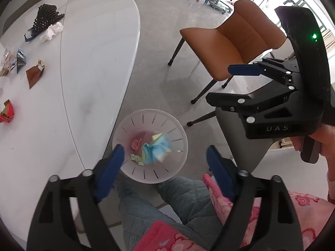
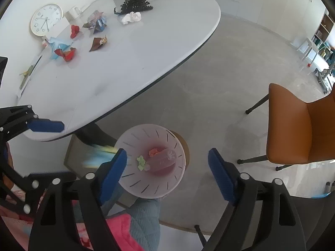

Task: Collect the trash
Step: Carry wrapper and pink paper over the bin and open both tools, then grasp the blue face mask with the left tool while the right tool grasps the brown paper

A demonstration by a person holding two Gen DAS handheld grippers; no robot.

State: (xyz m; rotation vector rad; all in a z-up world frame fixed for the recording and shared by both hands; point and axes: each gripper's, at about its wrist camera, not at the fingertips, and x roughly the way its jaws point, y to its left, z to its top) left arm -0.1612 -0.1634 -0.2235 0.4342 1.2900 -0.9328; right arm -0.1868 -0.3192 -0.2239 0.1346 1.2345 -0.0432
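Observation:
A white slotted trash bin [image 1: 149, 148] stands on the floor beside the table; it also shows in the right wrist view [image 2: 150, 163]. Inside lie a pink wad [image 1: 136, 144], a green scrap [image 1: 137, 159] and a blurred blue-yellow piece [image 1: 158, 148] that looks in mid-fall. My left gripper [image 1: 165, 167] is open and empty right above the bin. My right gripper [image 2: 167, 167] is open and empty above the bin too, and shows in the left wrist view [image 1: 230, 85]. Trash remains on the white table [image 2: 125, 62]: red wrappers [image 2: 67, 54], a brown wrapper [image 2: 97, 42], a white tissue [image 2: 132, 17].
An orange chair [image 1: 232, 41] stands on the floor to the right. On the table are a black mesh piece [image 2: 135, 2], a wall clock [image 2: 46, 19], a white mug [image 2: 73, 12] and blue foil wrappers [image 2: 97, 22]. My legs are just below the bin.

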